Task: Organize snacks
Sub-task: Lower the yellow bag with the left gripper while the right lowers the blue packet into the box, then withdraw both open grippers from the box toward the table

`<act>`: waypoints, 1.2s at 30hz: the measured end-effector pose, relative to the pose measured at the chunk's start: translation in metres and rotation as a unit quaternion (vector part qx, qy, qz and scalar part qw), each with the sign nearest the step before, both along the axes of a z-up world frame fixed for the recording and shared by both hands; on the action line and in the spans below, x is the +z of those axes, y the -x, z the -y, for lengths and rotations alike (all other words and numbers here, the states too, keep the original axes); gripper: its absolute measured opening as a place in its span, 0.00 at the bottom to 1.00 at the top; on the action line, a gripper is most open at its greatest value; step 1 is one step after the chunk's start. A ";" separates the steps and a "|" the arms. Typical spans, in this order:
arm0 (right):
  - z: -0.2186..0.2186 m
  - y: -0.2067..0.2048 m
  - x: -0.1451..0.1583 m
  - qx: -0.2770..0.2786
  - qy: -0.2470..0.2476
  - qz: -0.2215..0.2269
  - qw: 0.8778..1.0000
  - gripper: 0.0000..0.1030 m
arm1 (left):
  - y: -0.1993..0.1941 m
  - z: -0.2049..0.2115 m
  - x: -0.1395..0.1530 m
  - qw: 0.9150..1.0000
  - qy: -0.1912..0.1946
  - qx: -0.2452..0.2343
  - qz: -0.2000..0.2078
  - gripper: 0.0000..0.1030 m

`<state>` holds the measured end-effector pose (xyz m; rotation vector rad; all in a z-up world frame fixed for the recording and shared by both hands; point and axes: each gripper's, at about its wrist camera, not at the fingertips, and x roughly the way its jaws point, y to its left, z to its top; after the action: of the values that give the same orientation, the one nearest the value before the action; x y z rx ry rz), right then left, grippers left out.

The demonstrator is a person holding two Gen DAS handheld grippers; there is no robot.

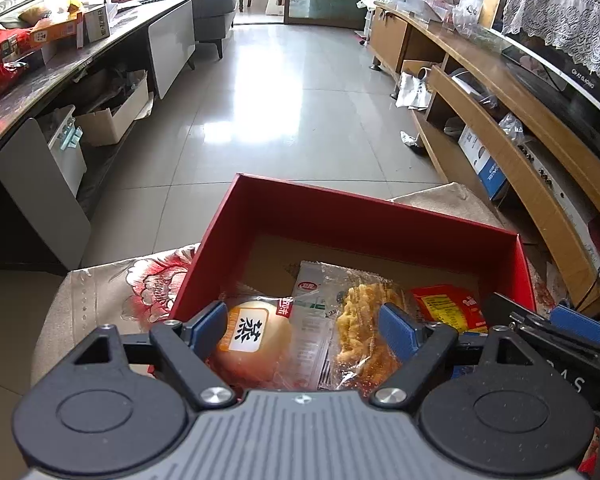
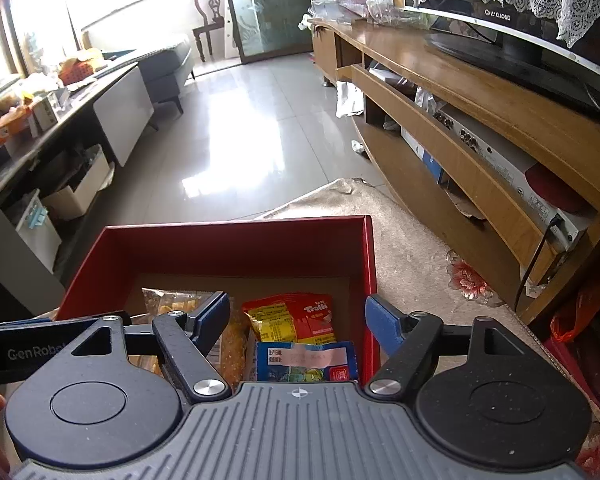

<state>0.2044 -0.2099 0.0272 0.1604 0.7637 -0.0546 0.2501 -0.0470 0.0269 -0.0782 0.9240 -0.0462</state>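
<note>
Left gripper [image 1: 302,326] wide, nothing pressed between pads; round bun packet [image 1: 252,340] and clear packet of fried twists [image 1: 356,332] lie just below and ahead of it, inside red box [image 1: 380,216]. Twists packet long axis runs away from gripper, toward far wall of box.

Right gripper [image 2: 296,320] also wide, holding nothing; blue packet [image 2: 306,362] directly under it, yellow-red Trolli bag [image 2: 290,318] just beyond, both at right side of box.

Box stands on cloth-covered surface [image 2: 412,248]. 4 snacks inside; far half of box floor bare. Left hand nearer to bun, right hand nearer to blue packet.
</note>
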 end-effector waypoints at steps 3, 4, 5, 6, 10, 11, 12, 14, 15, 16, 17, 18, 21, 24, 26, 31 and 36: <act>0.000 0.002 0.000 -0.002 0.002 -0.001 1.000 0.78 | 0.003 0.001 0.001 1.000 0.001 -0.003 0.001 0.79; 0.000 0.003 0.001 -0.002 0.003 -0.001 1.000 0.78 | 0.004 0.001 0.002 1.000 0.001 -0.003 0.001 0.79; 0.000 0.003 0.001 -0.002 0.004 0.000 1.000 0.78 | 0.005 0.001 0.003 1.000 0.001 -0.004 0.002 0.79; 0.000 0.004 0.002 -0.002 0.004 0.000 1.000 0.78 | 0.006 0.000 0.003 1.000 0.002 -0.005 0.002 0.79; 0.000 0.009 0.004 -0.003 0.006 0.001 1.000 0.79 | 0.013 -0.001 0.006 1.000 0.006 -0.009 0.002 0.79; 0.000 0.011 0.004 -0.002 0.007 0.001 1.000 0.79 | 0.015 -0.001 0.006 1.000 0.007 -0.011 0.002 0.79; 0.000 0.013 0.004 -0.002 0.009 0.000 1.000 0.79 | 0.017 -0.002 0.006 1.000 0.008 -0.012 0.001 0.79; 0.000 0.017 0.003 -0.004 0.011 -0.003 1.000 0.79 | 0.023 -0.002 0.007 1.000 0.009 -0.016 0.000 0.79; 0.001 0.019 0.002 -0.005 0.011 -0.006 1.000 0.79 | 0.026 -0.002 0.007 1.000 0.010 -0.019 0.000 0.79; 0.000 0.023 0.002 -0.005 0.012 -0.008 1.000 0.79 | 0.030 -0.002 0.008 1.000 0.010 -0.021 0.000 0.79; 0.001 0.027 0.001 -0.007 0.013 -0.010 1.000 0.79 | 0.033 -0.003 0.008 1.000 0.010 -0.023 0.001 0.79; 0.001 0.031 0.000 -0.007 0.014 -0.012 1.000 0.79 | 0.038 -0.004 0.008 1.000 0.012 -0.024 -0.001 0.79; 0.002 0.042 -0.002 -0.007 0.025 -0.018 1.000 0.79 | 0.050 -0.007 0.004 0.999 0.018 -0.029 -0.011 0.79; 0.005 0.055 -0.001 -0.012 0.032 -0.021 0.999 0.79 | 0.063 -0.008 -0.001 0.999 0.020 -0.033 -0.021 0.79; 0.007 0.063 0.000 -0.012 0.031 -0.023 0.999 0.79 | 0.071 -0.007 -0.005 0.999 0.020 -0.038 -0.028 0.79; 0.005 0.086 -0.005 -0.007 0.036 -0.038 0.999 0.80 | 0.094 0.006 -0.025 0.996 0.017 -0.057 -0.061 0.79; 0.007 0.105 -0.011 -0.001 0.035 -0.055 0.998 0.80 | 0.101 0.022 -0.048 0.993 0.018 -0.061 -0.099 0.79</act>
<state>0.0994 -0.2167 0.0161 0.0914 0.8697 -0.0933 0.1495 -0.0686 -0.0212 -0.0600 1.1256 -0.1702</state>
